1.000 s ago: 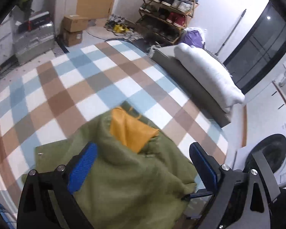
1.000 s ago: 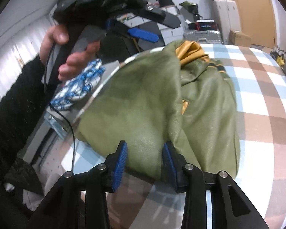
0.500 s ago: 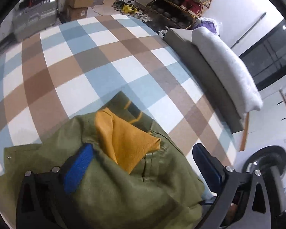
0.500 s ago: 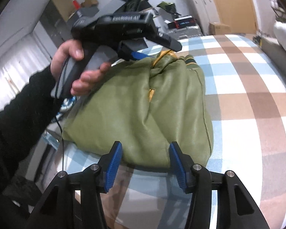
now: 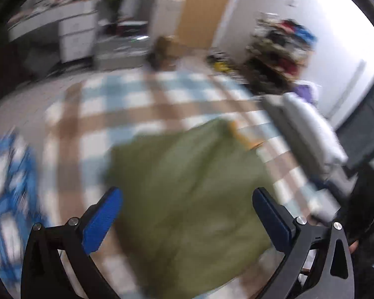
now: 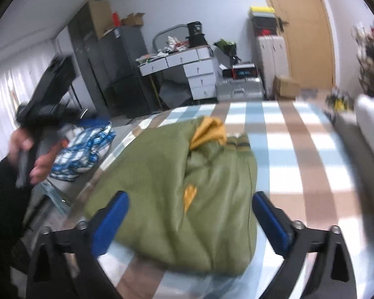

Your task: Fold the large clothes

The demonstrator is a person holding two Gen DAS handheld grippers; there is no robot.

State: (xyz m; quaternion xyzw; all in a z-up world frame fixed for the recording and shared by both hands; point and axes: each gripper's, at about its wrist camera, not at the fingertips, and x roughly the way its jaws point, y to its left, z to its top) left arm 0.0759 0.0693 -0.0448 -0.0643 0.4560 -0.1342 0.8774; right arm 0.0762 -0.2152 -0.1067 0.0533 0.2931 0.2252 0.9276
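L wrist cam: close above the green jacket (image 5: 187, 194), tilted down, facing the shoe rack (image 5: 279, 47); blurred. R wrist cam: low at the jacket's near edge, facing the desk (image 6: 179, 59). Both share jacket + checked bed (image 6: 306, 154).

Folded green jacket (image 5: 187, 189) on checked cover (image 5: 92, 124)
Left gripper (image 5: 187, 214) hovers above it, jaws wide (view blurred).
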